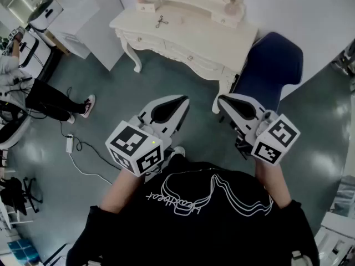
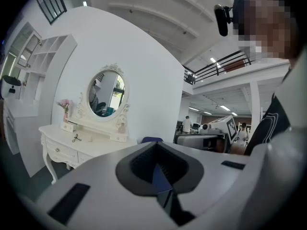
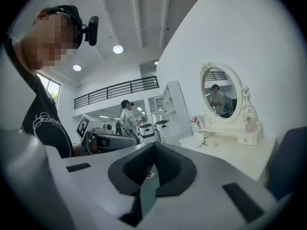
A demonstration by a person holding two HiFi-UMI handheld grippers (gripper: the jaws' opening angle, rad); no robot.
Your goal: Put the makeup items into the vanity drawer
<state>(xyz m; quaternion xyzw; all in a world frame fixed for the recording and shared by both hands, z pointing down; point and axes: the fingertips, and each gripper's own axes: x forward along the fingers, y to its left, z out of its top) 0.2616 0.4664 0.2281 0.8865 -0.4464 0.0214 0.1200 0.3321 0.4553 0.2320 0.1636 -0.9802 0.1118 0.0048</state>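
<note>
You hold both claws out level, well short of the vanity (image 1: 145,45) at 12 o'clock, a travelling pose with nothing to grip yet. The left claw (image 1: 175,104) is pressed together and empty; so is the right claw (image 1: 229,105). The makeup items wait on its counter (image 1: 191,31): a small dark piece (image 1: 161,21) at 12 and a pink bottle (image 1: 230,7) at 1. The drawer fronts (image 1: 191,56) look closed, so one likely needs opening first.

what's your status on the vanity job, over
Left gripper and right gripper shut, empty. Vanity ahead, not yet reached, drawers look closed. Blue chair beside it, ahead of the right gripper.
</note>
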